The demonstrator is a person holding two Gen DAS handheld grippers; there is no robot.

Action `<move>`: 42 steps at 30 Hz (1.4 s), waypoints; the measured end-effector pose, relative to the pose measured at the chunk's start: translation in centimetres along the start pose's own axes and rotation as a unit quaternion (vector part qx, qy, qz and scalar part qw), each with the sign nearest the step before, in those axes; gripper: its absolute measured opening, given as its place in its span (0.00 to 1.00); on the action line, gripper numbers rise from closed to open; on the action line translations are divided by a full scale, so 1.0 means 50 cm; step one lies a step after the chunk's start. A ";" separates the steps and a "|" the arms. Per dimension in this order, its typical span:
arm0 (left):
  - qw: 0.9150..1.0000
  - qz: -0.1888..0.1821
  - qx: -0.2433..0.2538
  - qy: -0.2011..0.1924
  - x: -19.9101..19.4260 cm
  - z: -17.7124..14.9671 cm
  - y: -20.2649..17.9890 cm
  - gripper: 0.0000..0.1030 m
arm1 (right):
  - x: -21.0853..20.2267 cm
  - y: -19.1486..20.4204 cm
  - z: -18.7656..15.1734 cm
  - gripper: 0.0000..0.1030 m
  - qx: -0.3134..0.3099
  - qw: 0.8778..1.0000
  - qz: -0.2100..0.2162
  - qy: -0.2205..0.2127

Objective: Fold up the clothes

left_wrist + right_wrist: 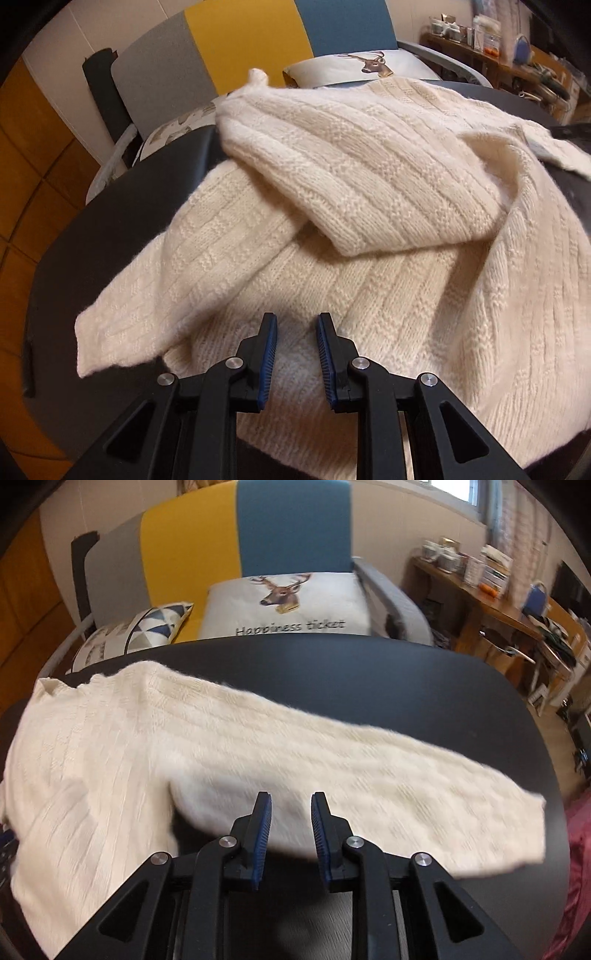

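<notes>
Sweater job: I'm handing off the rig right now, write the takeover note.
Left gripper: open, empty, over the sweater body.
Right gripper: open, empty, above the near edge of the outstretched sleeve.
Sweater lies on the black table.
Done: one sleeve folded across the body.
Left: fold the outstretched sleeve in, then fold the body.

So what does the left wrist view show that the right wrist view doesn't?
Only the left wrist view shows one sleeve folded across the cream sweater's body, with the open left gripper above the knit.

Only the right wrist view shows the other sleeve stretched out flat over the black table, the printed words on the deer cushion, and the open right gripper.

Both show the sweater, table, striped sofa and cluttered desk.
</notes>
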State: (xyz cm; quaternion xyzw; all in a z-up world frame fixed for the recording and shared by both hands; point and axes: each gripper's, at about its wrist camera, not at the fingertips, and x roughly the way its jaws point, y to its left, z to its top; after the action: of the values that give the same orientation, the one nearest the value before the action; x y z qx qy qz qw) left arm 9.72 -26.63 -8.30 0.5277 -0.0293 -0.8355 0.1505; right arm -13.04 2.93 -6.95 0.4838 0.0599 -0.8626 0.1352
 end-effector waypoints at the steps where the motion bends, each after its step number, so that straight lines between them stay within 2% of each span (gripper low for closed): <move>1: 1.000 -0.003 -0.005 0.004 0.000 0.000 0.002 0.22 | 0.020 0.008 0.006 0.21 -0.004 1.000 -0.007 0.010; 5: 1.000 -0.010 -0.020 0.016 -0.001 -0.003 0.005 0.22 | 0.097 0.017 0.009 0.21 -0.026 0.997 -0.051 0.052; 11: 0.998 -0.017 -0.047 0.023 -0.019 -0.039 0.000 0.23 | 0.052 0.069 0.016 0.21 -0.023 0.999 -0.022 0.018; 15: 0.996 -0.041 -0.075 0.014 -0.032 -0.059 0.011 0.23 | 0.021 0.103 0.021 0.21 -0.020 1.000 -0.002 -0.006; 20: 0.985 -0.098 -0.143 -0.005 -0.047 -0.063 0.071 0.23 | -0.018 0.147 0.027 0.23 -0.017 0.999 0.023 -0.036; 21: 0.983 -0.100 -0.155 -0.011 -0.051 -0.059 0.088 0.25 | -0.022 0.186 0.020 0.23 -0.037 0.998 0.044 -0.028; 23: 0.979 -0.088 -0.182 -0.025 -0.058 -0.048 0.134 0.41 | -0.030 0.269 0.005 0.23 -0.082 0.993 0.088 -0.011; 25: 0.974 -0.069 -0.214 -0.037 -0.063 -0.042 0.190 0.76 | -0.008 0.331 -0.017 0.23 -0.123 0.989 0.081 0.021; 28: 0.962 -0.046 -0.262 -0.060 -0.062 -0.035 0.284 0.86 | 0.035 0.370 -0.052 0.23 -0.148 0.985 0.057 0.061; 30: 0.957 -0.066 -0.277 -0.050 -0.038 -0.021 0.326 0.95 | 0.051 0.377 -0.067 0.24 -0.147 0.985 0.051 0.072; 31: 0.958 -0.077 -0.275 -0.039 -0.022 -0.011 0.340 0.95 | 0.051 0.376 -0.070 0.24 -0.142 0.986 0.049 0.069; 32: 0.962 -0.076 -0.261 -0.027 -0.005 0.000 0.345 0.95 | 0.050 0.376 -0.072 0.24 -0.138 0.987 0.048 0.066; 37: 0.987 0.019 -0.161 -0.005 0.065 0.037 0.339 0.95 | 0.054 0.372 -0.070 0.24 -0.136 0.987 0.048 0.071; 39: 0.992 0.051 -0.114 -0.001 0.089 0.046 0.327 0.95 | 0.054 0.373 -0.071 0.24 -0.139 0.986 0.048 0.073; 42: 0.996 0.043 -0.076 0.000 0.120 0.032 0.317 0.97 | 0.064 0.379 -0.055 0.24 -0.141 0.986 0.045 0.074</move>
State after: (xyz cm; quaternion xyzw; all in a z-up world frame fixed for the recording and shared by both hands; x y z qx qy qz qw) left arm 9.40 -43.63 -9.53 0.5133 0.0118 -0.8279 0.2258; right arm -6.84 -15.10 -10.62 0.5243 0.1685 -0.8006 0.2361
